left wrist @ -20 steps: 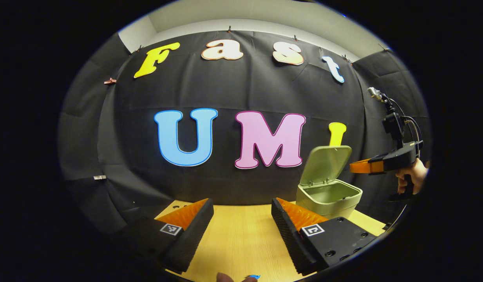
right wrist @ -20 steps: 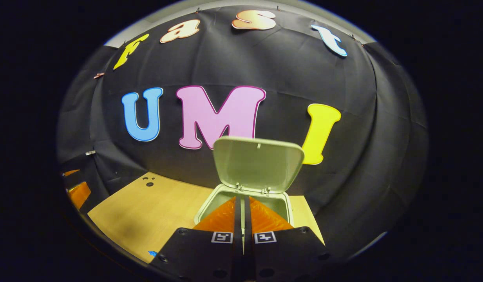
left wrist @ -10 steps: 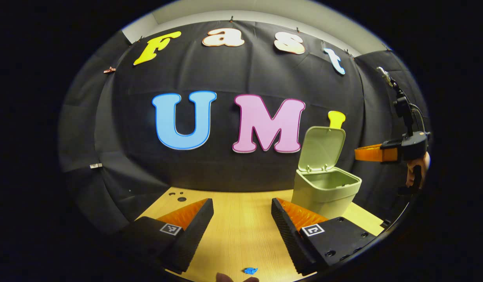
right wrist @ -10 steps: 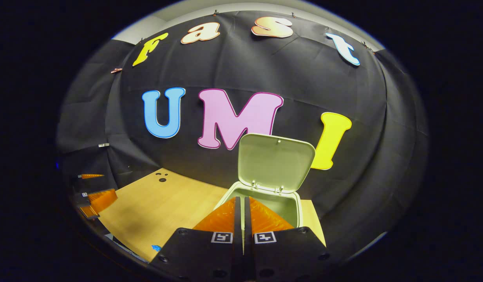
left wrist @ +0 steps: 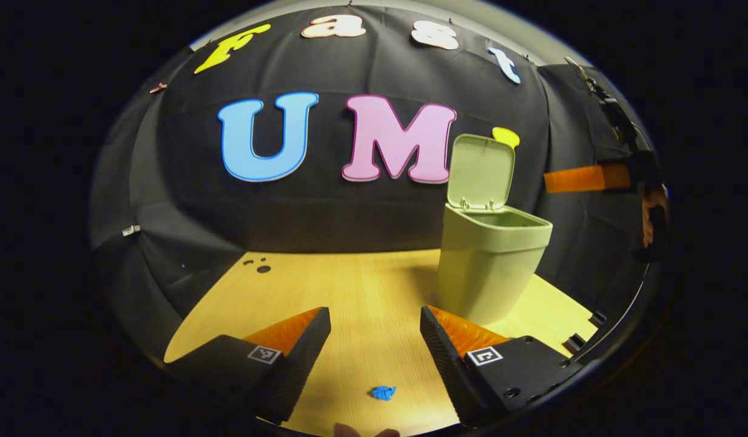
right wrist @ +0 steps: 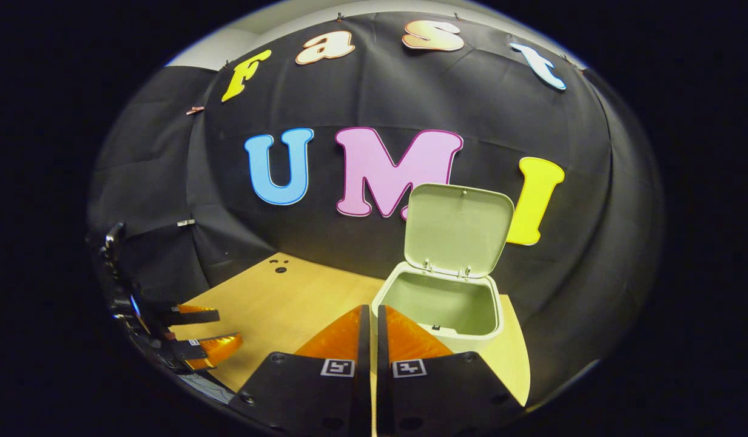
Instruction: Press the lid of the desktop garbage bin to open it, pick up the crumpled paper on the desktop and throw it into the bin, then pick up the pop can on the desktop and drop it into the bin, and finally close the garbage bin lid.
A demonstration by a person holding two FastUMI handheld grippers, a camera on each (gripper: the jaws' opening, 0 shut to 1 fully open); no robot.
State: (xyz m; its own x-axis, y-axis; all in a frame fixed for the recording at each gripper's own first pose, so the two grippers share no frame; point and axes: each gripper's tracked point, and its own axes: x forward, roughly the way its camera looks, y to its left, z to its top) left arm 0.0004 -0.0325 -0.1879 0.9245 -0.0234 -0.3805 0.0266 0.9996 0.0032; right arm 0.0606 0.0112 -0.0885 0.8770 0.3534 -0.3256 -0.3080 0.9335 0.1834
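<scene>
Left claw (left wrist: 375, 328) over wooden surface (left wrist: 361, 297), fingers spread wide, nothing between them.

Green bin (left wrist: 489, 267): upright near the surface's right edge, toward the far side; lid (left wrist: 480, 171) raised, hinged at the back. Small blue scrap (left wrist: 383, 392): on the surface near its front edge, between the fingers. Right claw (left wrist: 583, 178): in the air beyond the bin's right side, level, a hand (left wrist: 651, 215) on its grip.

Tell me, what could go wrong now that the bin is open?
1. The lid stands upright, and the right hand-held gripper, shut, sits close by the bin. A bump might snap it down early.
2. The left hand-held gripper is open low over the table. A small blue scrap lies between its fingers, and it could get grabbed by mistake.
</scene>
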